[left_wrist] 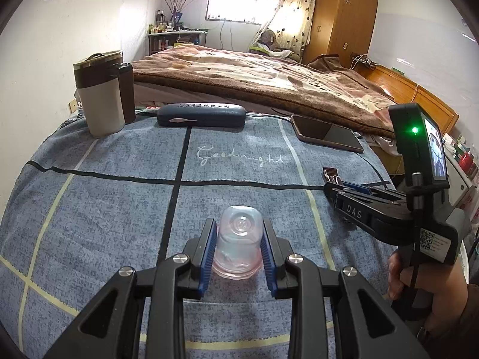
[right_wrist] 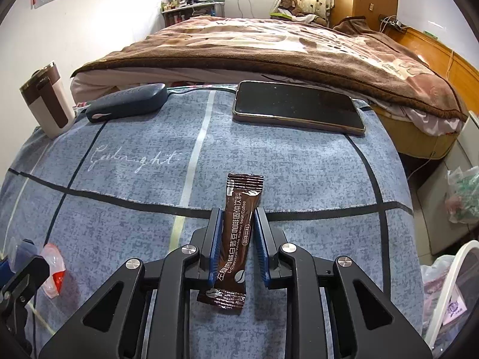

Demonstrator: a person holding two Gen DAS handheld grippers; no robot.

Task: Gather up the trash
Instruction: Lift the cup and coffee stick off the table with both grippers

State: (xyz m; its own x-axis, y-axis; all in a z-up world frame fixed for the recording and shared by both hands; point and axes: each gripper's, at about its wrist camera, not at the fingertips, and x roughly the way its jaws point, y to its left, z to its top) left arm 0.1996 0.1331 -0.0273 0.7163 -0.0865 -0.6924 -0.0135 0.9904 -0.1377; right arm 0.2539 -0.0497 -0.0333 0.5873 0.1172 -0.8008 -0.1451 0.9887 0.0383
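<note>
Left hand-held gripper (left_wrist: 239,239): blue pads closed against both sides of a clear plastic cup (left_wrist: 238,243), upturned, pinkish lid rim at its base, resting on or just above the blue-grey cloth of the table (left_wrist: 104,203); cannot tell which. Right hand-held gripper (right_wrist: 237,233): narrowed to a slim gap around a brown coffee sachet (right_wrist: 232,239), pads touching its long edges, sachet lying lengthwise along the fingers, both crimped ends sticking out. In the left view, seen from the side at the right edge of the table, held by a hand (left_wrist: 419,281).

Further out, at the far edge: a brown-and-white mug (left_wrist: 103,92), a dark glasses case (left_wrist: 202,115), a phone (right_wrist: 296,106) face up. Beyond those, the bed with a brown blanket. At the right, off the table, a white-rimmed bin (right_wrist: 449,284) with a bag inside, probably the destination.

Risks, as a judgement: thin cup walls buckling or popping out under too hard a squeeze; flat, slick sachet pinched only by its edges, liable to fold and slip out during the swing toward the bin; loose cloth dragged up with either lift, disturbing the phone.
</note>
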